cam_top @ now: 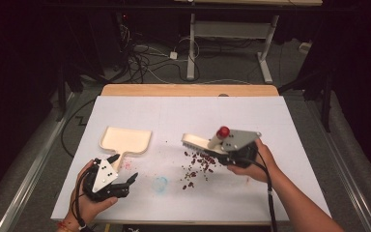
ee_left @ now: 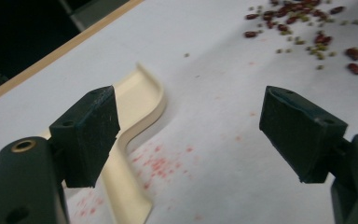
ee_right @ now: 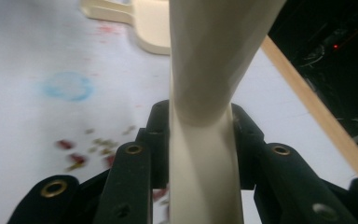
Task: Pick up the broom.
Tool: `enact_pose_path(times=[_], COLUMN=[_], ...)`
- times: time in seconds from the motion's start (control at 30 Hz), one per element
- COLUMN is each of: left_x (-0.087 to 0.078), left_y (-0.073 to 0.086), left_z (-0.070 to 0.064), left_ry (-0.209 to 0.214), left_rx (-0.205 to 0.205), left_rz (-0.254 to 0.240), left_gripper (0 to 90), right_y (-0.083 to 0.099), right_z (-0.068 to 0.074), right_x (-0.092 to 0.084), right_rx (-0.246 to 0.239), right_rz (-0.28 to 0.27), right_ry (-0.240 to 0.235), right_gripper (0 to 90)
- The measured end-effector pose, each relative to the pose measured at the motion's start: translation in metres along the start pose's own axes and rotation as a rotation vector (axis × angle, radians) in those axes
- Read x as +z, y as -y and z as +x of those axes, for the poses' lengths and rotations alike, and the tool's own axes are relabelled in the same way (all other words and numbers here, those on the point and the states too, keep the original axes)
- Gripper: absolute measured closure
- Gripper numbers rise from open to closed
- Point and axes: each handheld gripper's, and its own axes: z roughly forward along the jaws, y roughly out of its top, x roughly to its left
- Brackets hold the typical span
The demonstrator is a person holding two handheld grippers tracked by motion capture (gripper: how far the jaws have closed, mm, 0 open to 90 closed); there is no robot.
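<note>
The left gripper (cam_top: 123, 168) hovers with jaws wide and nothing between them, just beside the dustpan (cam_top: 125, 140) handle. The right gripper (cam_top: 222, 157) clamps the brush (cam_top: 199, 142) handle, bristles over the scattered beans (cam_top: 198, 166) mid-table.

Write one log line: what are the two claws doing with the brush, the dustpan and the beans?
left claw: open, by dustpan handle | right claw: shut on brush | beans: scattered on table
</note>
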Motion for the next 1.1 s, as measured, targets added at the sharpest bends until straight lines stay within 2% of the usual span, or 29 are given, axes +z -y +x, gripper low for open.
enact_pose_path(times=[0.07,0.13,0.27,0.3,0.33,0.4,0.53,0.7,0.73,0.8,0.83,0.93,0.97,1.03,1.1], left_x=[0.002,0.006,0.010,0.010,0.009,0.008,0.007,0.004,0.004,0.004,0.004,0.003,0.004,0.005,0.006], left_y=[0.001,0.003,0.005,0.005,0.006,0.008,0.010,0.013,0.014,0.015,0.015,0.015,0.015,0.015,0.014], left_z=[0.002,0.002,0.000,0.000,0.000,-0.001,0.000,-0.001,-0.001,-0.002,-0.002,-0.002,-0.002,-0.004,-0.003], left_ry=[-0.009,-0.035,-0.034,-0.034,-0.043,-0.034,-0.036,-0.038,-0.040,-0.033,-0.037,-0.033,-0.033,-0.019,-0.024], left_rx=[-0.004,0.005,0.028,0.028,0.050,0.030,0.031,0.045,0.044,0.044,0.059,0.061,0.066,0.053,0.068], left_rz=[0.005,0.013,0.037,0.037,0.036,0.039,0.056,0.074,0.076,0.081,0.078,0.080,0.081,0.089,0.089], left_gripper=[19.3,19.4,19.4,19.3,19.4,19.3,19.4,19.3,19.4,19.3,19.3,19.3,19.3,19.4,19.3], right_y=[-0.006,-0.010,-0.012,-0.012,-0.014,-0.017,-0.022,-0.027,-0.027,-0.028,-0.028,-0.025,-0.025,-0.021,-0.018], right_z=[-0.017,-0.030,-0.048,-0.048,-0.053,-0.055,-0.055,-0.046,-0.040,-0.037,-0.036,-0.032,-0.032,-0.034,-0.034], right_x=[0.021,0.040,0.078,0.078,0.095,0.108,0.127,0.143,0.149,0.153,0.154,0.152,0.152,0.146,0.143], right_rx=[-0.028,-0.046,-0.033,-0.033,-0.029,-0.037,-0.048,-0.082,-0.119,-0.138,-0.146,-0.159,-0.159,-0.214,-0.228], right_rz=[0.037,0.050,0.068,0.068,0.078,0.082,0.092,0.100,0.118,0.098,0.095,0.103,0.103,0.105,0.104], right_ry=[0.023,0.015,0.003,0.003,-0.002,0.002,-0.017,-0.049,-0.063,-0.092,-0.104,-0.159,-0.159,-0.201,-0.205], right_gripper=[67.4,67.5,67.5,67.5,67.5,67.5,67.4,67.4,67.4,67.4,67.5,67.4,67.4,67.3,67.3])
